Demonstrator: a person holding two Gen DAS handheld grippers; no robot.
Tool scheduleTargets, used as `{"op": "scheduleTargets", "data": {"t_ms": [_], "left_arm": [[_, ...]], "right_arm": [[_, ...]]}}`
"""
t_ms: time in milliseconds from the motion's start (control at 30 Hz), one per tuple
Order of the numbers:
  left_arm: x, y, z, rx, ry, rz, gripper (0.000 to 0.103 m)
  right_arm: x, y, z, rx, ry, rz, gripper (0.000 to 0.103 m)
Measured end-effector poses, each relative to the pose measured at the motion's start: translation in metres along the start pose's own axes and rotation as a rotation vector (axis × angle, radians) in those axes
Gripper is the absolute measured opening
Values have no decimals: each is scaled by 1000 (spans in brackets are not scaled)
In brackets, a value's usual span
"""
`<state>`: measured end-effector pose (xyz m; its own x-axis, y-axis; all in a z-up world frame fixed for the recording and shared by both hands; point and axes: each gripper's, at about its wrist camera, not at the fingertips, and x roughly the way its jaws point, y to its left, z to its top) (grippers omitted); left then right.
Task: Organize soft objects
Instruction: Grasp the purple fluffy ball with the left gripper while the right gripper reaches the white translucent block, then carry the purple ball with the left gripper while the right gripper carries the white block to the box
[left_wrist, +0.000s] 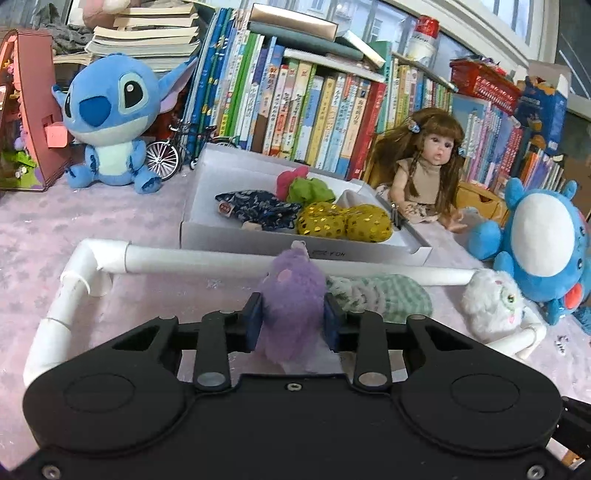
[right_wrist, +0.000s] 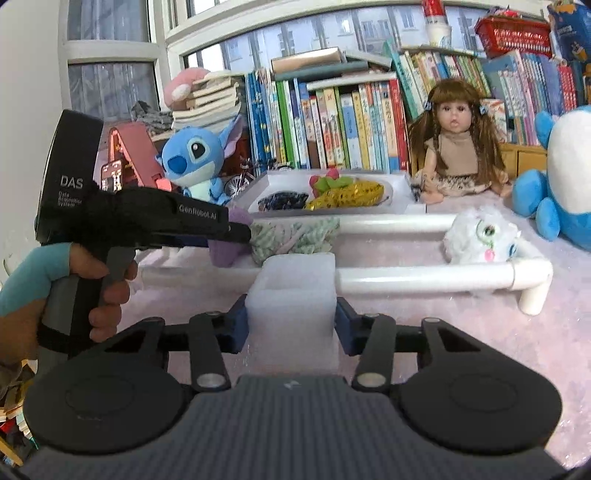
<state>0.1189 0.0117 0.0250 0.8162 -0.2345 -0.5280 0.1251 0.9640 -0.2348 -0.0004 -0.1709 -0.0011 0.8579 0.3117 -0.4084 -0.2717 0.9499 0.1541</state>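
White cardboard, a shallow open box (left_wrist: 207, 236), is sitting on a pale pink cloth in front of a long row of books. It is already holding several soft pieces: a dark blue patterned pouch (left_wrist: 258, 210), a gold sequined pair of cushions (left_wrist: 343, 221), and a pink and green bundle (left_wrist: 303, 186). So the sorting appears to be well underway, judging from what is lying inside.

Nearer the cameras, a white pipe frame (left_wrist: 92, 258) is marking off a working area on the cloth. Inside it, three items are waiting: a green checked cloth bundle (left_wrist: 388, 299), a white fluffy toy (left_wrist: 491, 306) leaning on the frame's right corner, and a purple fluffy toy (left_wrist: 291, 295).

The left gripper (left_wrist: 291, 321) is closing on the purple fluffy toy, whose fur is bulging out between and above the two blue pads (left_wrist: 253, 321); the toy is sitting squarely between the jaws, with the box straight ahead beyond the far pipe.

The right gripper (right_wrist: 291, 325) is holding a white foam block (right_wrist: 293, 295) between its jaws, both pads touching the block's sides, just short of the near pipe.

Smallest of all, a pale loop (left_wrist: 299, 245) is sticking up from the purple toy's top.
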Motion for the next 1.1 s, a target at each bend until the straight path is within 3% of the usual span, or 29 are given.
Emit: {"op": "scheduleTargets", "data": {"t_ms": [367, 667, 1100], "left_arm": [[-18, -5, 23, 18, -56, -36, 31], [-14, -3, 46, 9, -45, -50, 31], [0, -3, 87, 6, -42, -48, 31]], "right_arm": [[-9, -4, 27, -42, -77, -47, 50], [-1, -15, 56, -41, -107, -105, 49], [27, -40, 105, -30, -138, -101, 49]]}}
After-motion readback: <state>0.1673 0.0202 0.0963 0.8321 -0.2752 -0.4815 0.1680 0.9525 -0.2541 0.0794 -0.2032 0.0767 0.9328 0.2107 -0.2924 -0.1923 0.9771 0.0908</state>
